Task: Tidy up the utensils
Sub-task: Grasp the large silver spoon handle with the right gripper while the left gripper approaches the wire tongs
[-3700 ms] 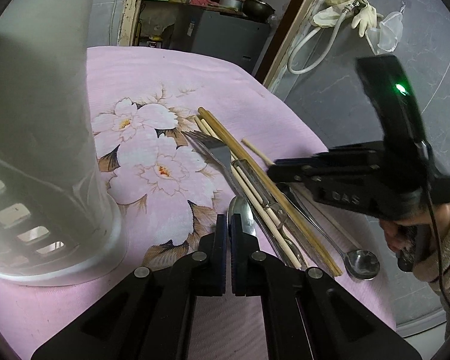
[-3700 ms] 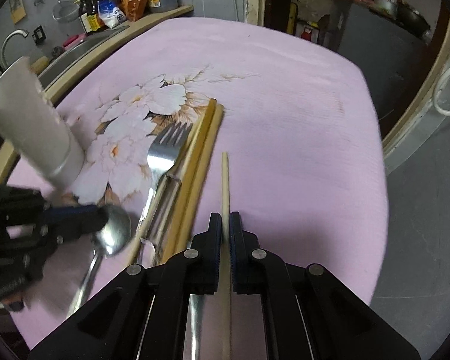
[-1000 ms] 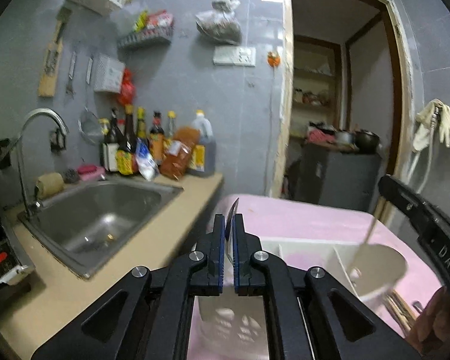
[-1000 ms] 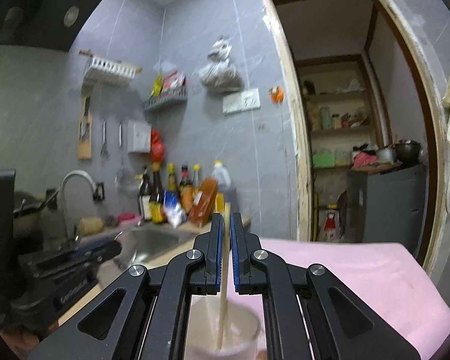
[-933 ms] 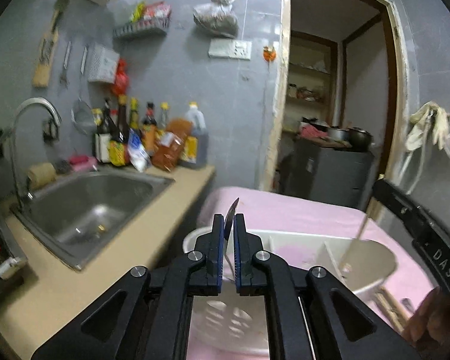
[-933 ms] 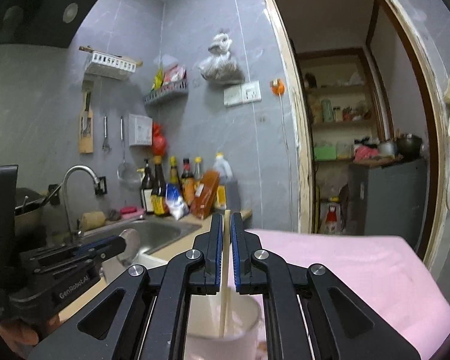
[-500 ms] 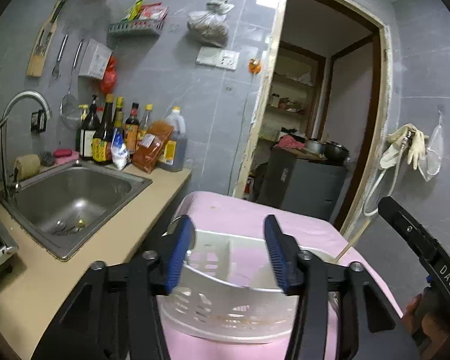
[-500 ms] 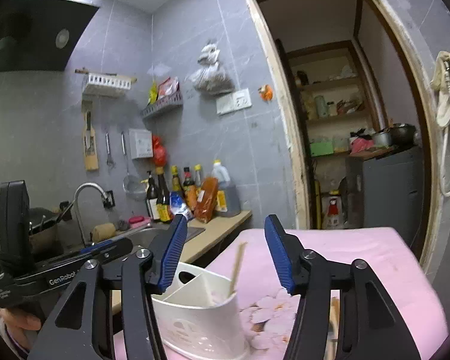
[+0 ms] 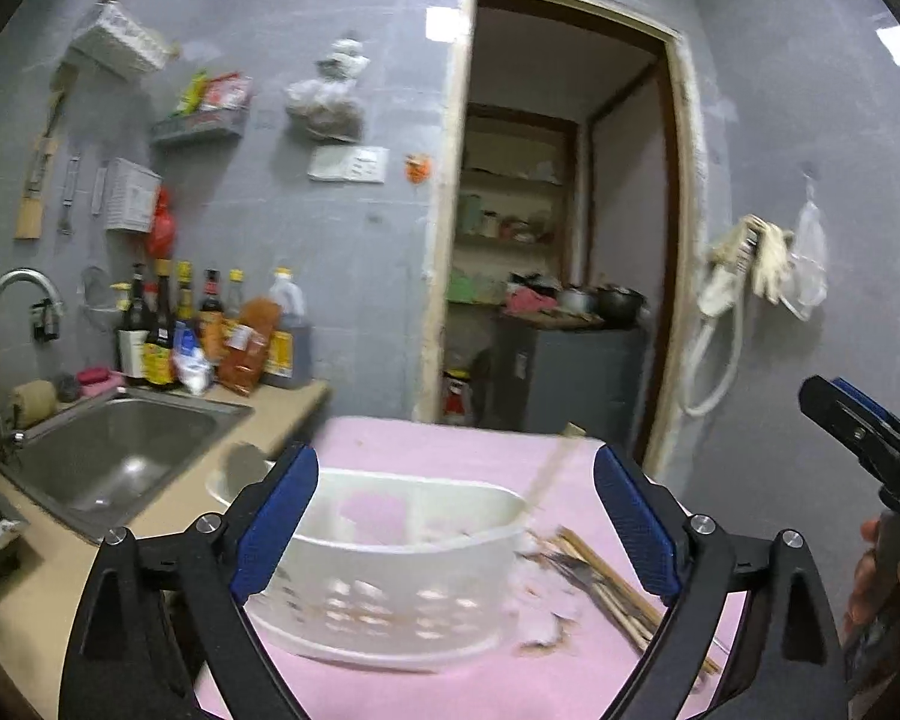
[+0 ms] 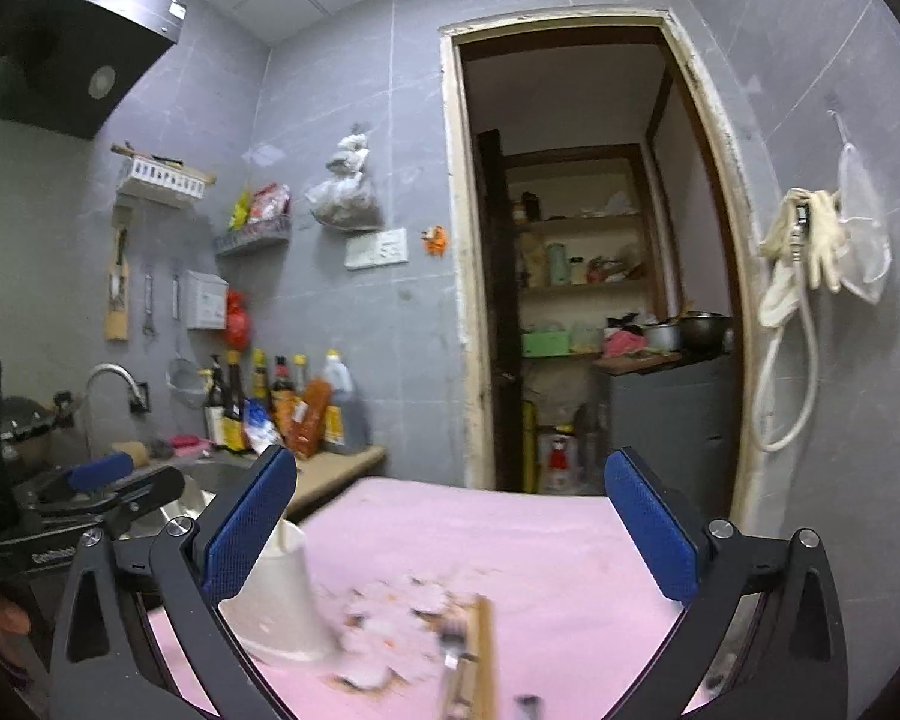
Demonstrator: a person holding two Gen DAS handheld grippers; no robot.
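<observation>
Both the left gripper [image 9: 455,525] and the right gripper [image 10: 450,534] have jaws spread wide, holding nothing. The left view shows the white utensil basket [image 9: 390,594] on the pink table [image 9: 450,684], a chopstick [image 9: 549,477] leaning inside; more chopsticks [image 9: 615,591] lie beside it. The right view shows only the basket's end. Beyond are a sink [image 9: 114,462], bottles [image 9: 210,330] and a doorway [image 9: 546,240].

I am in a small home kitchen with grey tiled walls. A steel sink [image 9: 120,450] with a curved tap [image 9: 24,288] sits beside sauce bottles [image 9: 210,330]. A range hood [image 10: 60,54] hangs overhead, and a doorway [image 10: 594,252] opens onto pantry shelves.
</observation>
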